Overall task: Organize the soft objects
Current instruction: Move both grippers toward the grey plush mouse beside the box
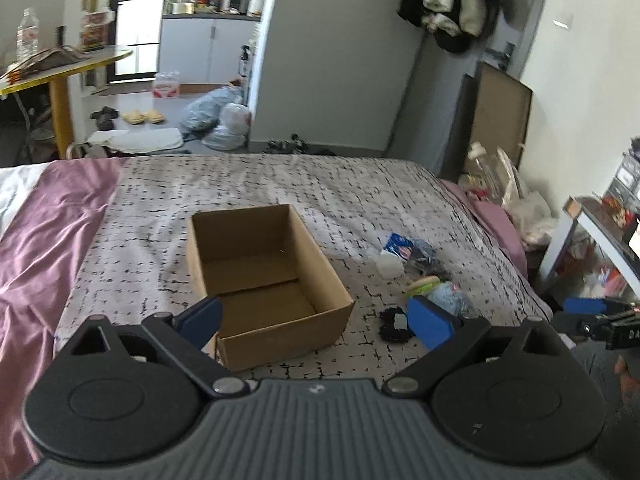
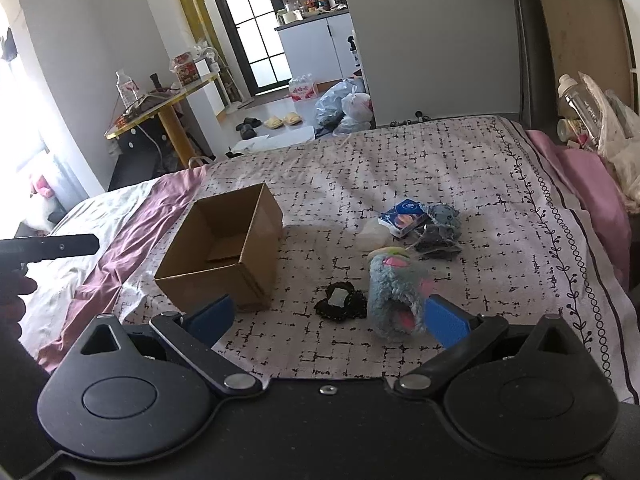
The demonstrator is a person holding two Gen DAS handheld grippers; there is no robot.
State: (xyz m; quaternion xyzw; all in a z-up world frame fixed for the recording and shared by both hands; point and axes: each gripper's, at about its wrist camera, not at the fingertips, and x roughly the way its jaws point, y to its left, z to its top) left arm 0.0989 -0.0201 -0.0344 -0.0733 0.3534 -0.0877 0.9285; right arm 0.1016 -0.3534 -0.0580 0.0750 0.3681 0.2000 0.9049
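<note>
An empty open cardboard box (image 1: 264, 276) (image 2: 224, 252) stands on the patterned bedspread. To its right lie soft things: a fluffy blue plush (image 2: 394, 296) (image 1: 450, 298), a small black lacy item (image 2: 340, 302) (image 1: 394, 324), a blue tissue pack (image 2: 404, 218) (image 1: 398, 246), a white pad (image 2: 372, 234) and dark cloth (image 2: 438, 236). My left gripper (image 1: 316, 320) is open and empty, just before the box's near edge. My right gripper (image 2: 332, 318) is open and empty, with its right finger beside the blue plush. The right gripper also shows at the right edge of the left wrist view (image 1: 592, 316).
The bed's right edge borders a pink sheet (image 2: 580, 176) and a cluttered nightstand with bottles and bags (image 2: 588, 116). A purple sheet (image 1: 48, 224) covers the bed's left side. A yellow table (image 2: 160, 104), bags and slippers sit on the floor beyond the bed.
</note>
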